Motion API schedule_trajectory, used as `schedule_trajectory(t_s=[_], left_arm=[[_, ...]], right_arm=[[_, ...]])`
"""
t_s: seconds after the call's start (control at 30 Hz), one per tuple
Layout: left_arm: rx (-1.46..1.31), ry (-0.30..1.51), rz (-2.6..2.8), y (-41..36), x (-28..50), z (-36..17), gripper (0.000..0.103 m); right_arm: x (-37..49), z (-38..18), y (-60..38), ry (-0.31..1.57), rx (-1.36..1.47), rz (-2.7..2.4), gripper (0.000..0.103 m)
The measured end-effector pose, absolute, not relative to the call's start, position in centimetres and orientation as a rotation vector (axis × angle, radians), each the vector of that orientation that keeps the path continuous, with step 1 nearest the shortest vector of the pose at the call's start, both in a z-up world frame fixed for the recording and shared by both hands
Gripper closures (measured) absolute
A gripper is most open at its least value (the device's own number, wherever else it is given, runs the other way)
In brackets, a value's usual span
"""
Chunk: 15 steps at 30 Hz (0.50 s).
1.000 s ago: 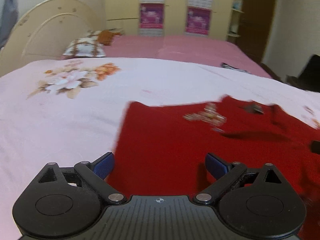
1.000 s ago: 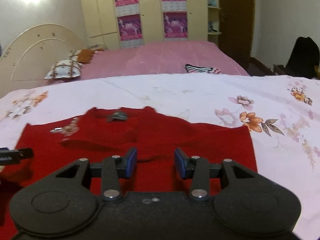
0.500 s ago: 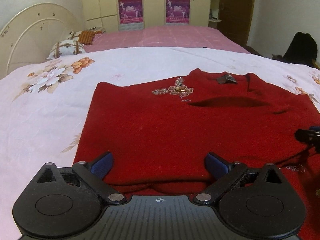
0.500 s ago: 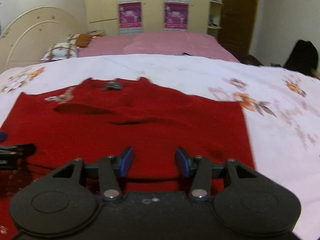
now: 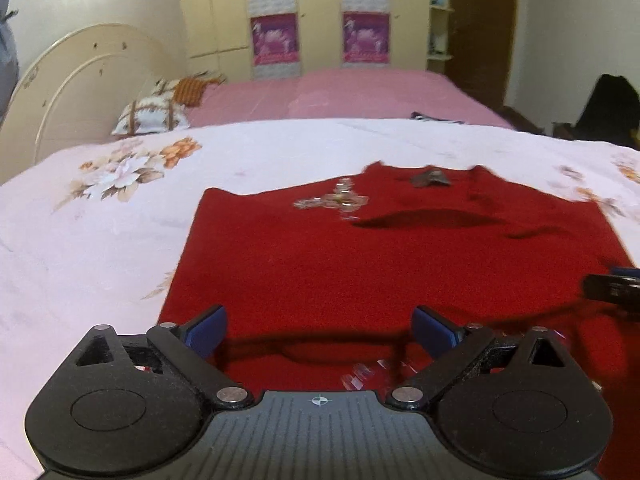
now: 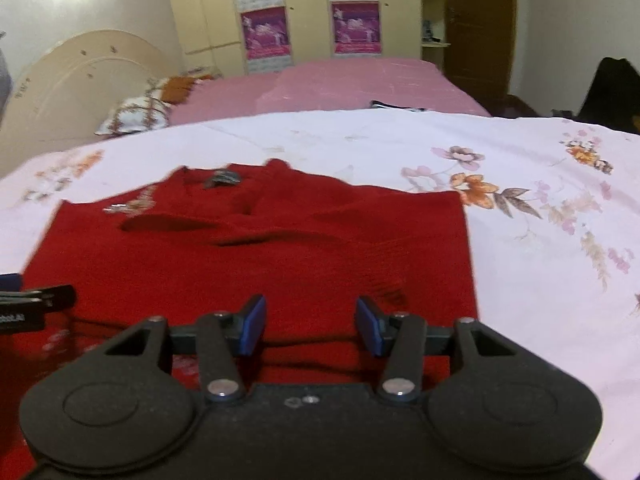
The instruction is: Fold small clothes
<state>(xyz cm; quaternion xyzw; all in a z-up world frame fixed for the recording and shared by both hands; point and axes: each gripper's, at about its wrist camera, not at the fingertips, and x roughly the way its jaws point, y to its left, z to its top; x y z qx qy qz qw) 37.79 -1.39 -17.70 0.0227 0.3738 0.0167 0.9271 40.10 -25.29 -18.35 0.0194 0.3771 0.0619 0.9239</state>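
A red knitted top (image 5: 380,256) lies flat on the white floral bedsheet (image 5: 120,232), neck away from me, with a beaded brooch (image 5: 332,201) near its collar. It also shows in the right wrist view (image 6: 256,256). My left gripper (image 5: 320,330) is open and empty, hovering over the top's near left hem. My right gripper (image 6: 311,326) is open and empty over the near right hem. Each gripper's tip shows at the edge of the other's view, the right one (image 5: 612,288) and the left one (image 6: 36,300).
A pink bed (image 5: 340,92) with a patterned pillow (image 5: 150,116) lies beyond, against a cream headboard (image 5: 80,80). A striped cloth (image 6: 396,106) lies on the pink bed. Wardrobes with purple posters (image 5: 276,40) line the far wall. A dark chair (image 5: 608,108) stands far right.
The left view swung right from the top's left edge to face it squarely. Both grippers drew back toward the near hem. Both stayed open.
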Motion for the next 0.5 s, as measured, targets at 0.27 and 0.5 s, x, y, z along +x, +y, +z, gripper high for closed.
schedule_trajectory(t_s=[0.27,0.5], left_arm=[[0.072,0.836,-0.001,-2.4,31.3,-19.5,0.005],[0.077,0.830,-0.028,0.3,28.9,-20.8,0.005]], right_arm=[[33.0,-19.0,-21.7,0.791,0.012,0.215,0.061],[29.9,-20.4,-21.4,0.790,-0.099,0.106,0.061]])
